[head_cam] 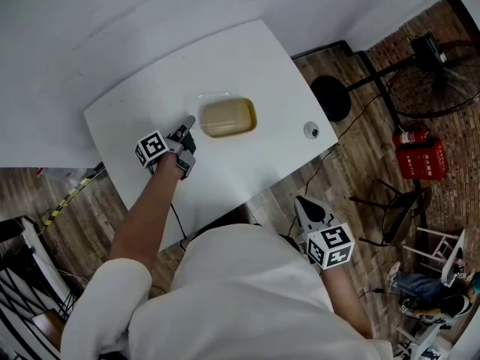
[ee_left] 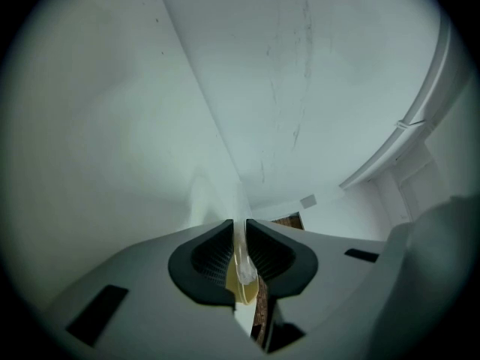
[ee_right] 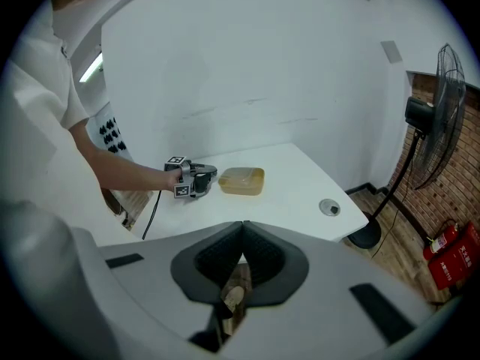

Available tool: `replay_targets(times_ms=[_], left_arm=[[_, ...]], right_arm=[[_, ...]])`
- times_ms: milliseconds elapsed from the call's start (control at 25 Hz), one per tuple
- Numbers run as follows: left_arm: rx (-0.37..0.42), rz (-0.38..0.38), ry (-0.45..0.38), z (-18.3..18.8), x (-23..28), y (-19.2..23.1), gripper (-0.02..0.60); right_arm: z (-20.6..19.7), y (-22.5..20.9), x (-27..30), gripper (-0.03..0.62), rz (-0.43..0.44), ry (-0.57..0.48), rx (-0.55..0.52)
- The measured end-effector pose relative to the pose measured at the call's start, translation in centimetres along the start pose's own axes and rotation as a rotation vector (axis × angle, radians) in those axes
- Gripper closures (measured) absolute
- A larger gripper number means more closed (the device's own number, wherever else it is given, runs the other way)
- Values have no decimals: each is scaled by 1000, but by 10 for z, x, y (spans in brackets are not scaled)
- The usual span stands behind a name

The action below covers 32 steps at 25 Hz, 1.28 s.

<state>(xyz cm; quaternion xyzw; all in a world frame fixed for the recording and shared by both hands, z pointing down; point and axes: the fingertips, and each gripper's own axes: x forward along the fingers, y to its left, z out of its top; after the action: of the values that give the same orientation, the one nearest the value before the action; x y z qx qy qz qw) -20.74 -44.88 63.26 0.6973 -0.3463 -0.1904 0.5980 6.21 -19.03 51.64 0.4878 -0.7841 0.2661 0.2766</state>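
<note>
When checking left gripper (head_cam: 188, 123): clenched on thin clear rim of yellowish packet (head_cam: 228, 117), w/ plastic pinched between nearly touching jaws. Sits at packet's L edge. Packet itself flat on white table (head_cam: 247, 58), about mid-table. As for right gripper (ee_right: 242, 227): clamped shut on nothing, held low by torso, off table & above wood floor (head_cam: 341, 178). Elsewhere: 1 round grommet (head_cam: 311, 130) near table's R edge, well apart from packet; 1 standing fan (ee_right: 441, 118) & 1 red extinguisher (head_cam: 410, 137) on floor at R.
</note>
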Motion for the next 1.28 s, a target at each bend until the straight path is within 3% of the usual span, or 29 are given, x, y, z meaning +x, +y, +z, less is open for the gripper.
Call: replay_targets(times_ms=[320, 760, 1040, 1280], left_arm=[[-8, -46, -83, -3, -4, -29, 528], [7, -155, -251, -30, -26, -107, 532], [2, -227, -319, -66, -40, -156, 534], [25, -269, -327, -108, -58, -200, 534]], right_arm=[[-10, -9, -12, 585, 27, -27, -9], [-31, -46, -47, 585, 96, -62, -48], [-40, -67, -67, 585, 141, -93, -75], [-52, -72, -80, 585, 187, -107, -107]])
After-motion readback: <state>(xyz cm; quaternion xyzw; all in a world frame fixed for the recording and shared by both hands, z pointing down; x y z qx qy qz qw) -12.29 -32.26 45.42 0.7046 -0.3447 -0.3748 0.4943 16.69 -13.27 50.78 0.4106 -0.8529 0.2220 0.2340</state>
